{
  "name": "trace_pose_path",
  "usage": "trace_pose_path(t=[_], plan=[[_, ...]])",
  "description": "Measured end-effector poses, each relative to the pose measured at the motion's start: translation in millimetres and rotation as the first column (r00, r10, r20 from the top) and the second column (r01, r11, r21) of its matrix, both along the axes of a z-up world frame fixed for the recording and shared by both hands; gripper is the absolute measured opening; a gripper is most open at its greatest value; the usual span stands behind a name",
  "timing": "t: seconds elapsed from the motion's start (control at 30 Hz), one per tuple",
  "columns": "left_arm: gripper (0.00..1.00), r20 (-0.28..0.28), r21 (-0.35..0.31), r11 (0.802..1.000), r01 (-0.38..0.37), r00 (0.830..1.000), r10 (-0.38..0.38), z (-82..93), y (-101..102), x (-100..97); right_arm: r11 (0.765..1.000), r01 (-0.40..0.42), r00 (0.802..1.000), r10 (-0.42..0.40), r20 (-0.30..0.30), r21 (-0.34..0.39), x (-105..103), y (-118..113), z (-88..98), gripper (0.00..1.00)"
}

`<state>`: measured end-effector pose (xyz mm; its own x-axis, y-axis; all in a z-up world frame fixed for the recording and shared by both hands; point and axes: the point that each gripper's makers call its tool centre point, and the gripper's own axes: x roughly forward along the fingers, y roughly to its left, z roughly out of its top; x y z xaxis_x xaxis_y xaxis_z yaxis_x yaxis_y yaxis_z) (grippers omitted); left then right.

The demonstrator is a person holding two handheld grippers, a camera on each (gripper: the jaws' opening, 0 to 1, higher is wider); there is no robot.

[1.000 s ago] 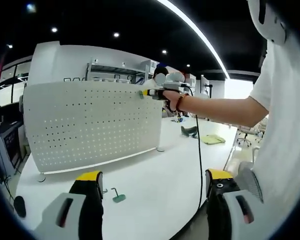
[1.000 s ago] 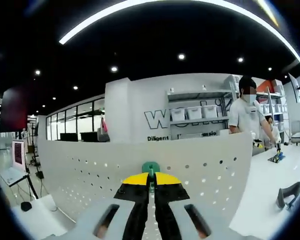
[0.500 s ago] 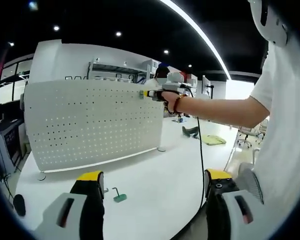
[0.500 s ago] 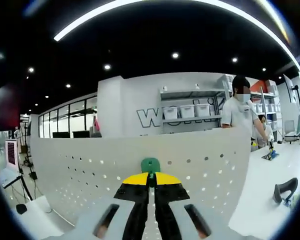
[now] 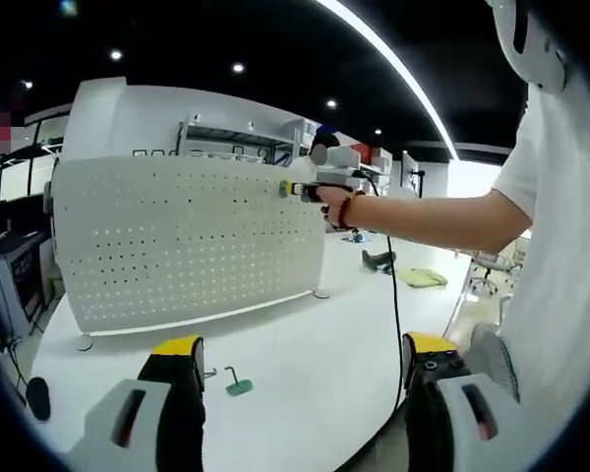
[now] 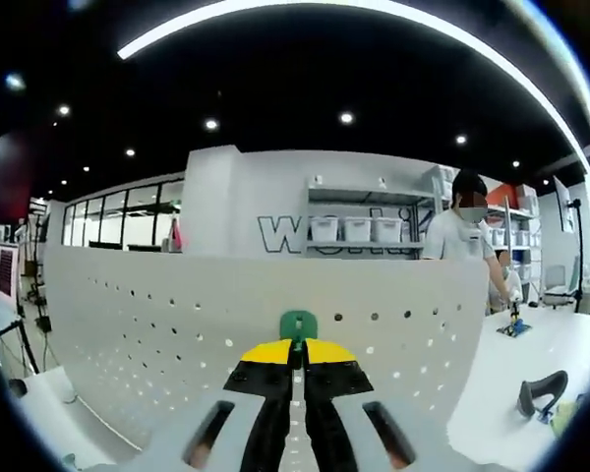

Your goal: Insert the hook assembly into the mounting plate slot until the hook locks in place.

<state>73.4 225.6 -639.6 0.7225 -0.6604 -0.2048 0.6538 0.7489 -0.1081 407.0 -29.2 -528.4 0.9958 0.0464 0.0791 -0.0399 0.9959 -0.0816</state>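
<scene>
Holding green hook (image 6: 297,324) clamped in right claw (image 6: 297,346), tip just before pegboard (image 6: 177,315) top row; left claw (image 5: 300,366) apart, idle.

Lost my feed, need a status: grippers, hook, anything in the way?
Right gripper shut on green hook, near pegboard top edge. Left gripper open, low over table. Second green hook lies loose there. Path looks clear.

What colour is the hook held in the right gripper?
Green hook, clearest in the right gripper view.
</scene>
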Motion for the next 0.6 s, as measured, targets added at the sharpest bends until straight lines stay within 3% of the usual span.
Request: trace_pose_path(t=[0.3, 0.6], plan=[[0.85, 0.007, -0.003, 1.000, -0.001, 1.000, 0.001, 0.5, -0.9, -0.2, 0.999, -0.028, 0.999, 0.029, -0.017, 0.021, -0.3, 0.3, -0.7, 0.03], [0.86, 0.014, -0.012, 1.000, -0.006, 1.000, 0.006, 0.9, 1.3, -1.6, 0.999, -0.045, 0.998, 0.046, -0.039, 0.022, -6.4, 1.5, -0.6, 0.10]])
